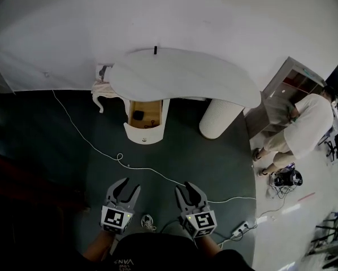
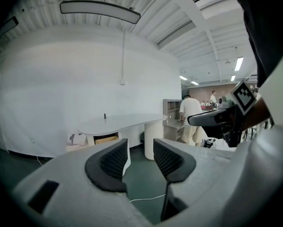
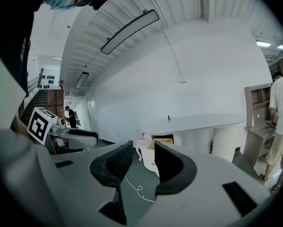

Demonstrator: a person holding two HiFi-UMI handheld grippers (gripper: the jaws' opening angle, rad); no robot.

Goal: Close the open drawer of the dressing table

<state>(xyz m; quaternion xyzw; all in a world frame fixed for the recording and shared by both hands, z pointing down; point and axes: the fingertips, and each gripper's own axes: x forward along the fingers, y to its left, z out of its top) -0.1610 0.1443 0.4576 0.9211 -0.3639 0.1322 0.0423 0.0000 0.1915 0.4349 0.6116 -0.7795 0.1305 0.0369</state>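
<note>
The open white drawer with a rounded front (image 1: 145,133) juts out from under the curved white dressing table (image 1: 180,75), well ahead of me. I judge it rigid and light-sliding, best pushed flat on its front. Its wooden inside holds one small dark object (image 1: 138,115). My left gripper (image 1: 129,186) and right gripper (image 1: 187,188) hang parted, holding nothing.

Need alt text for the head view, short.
Seen from above, a white dressing table stands on a dark green floor with its drawer pulled open. At the bottom edge, the left tongs and right tongs are open and empty, well short of it; a person stands at right.
</note>
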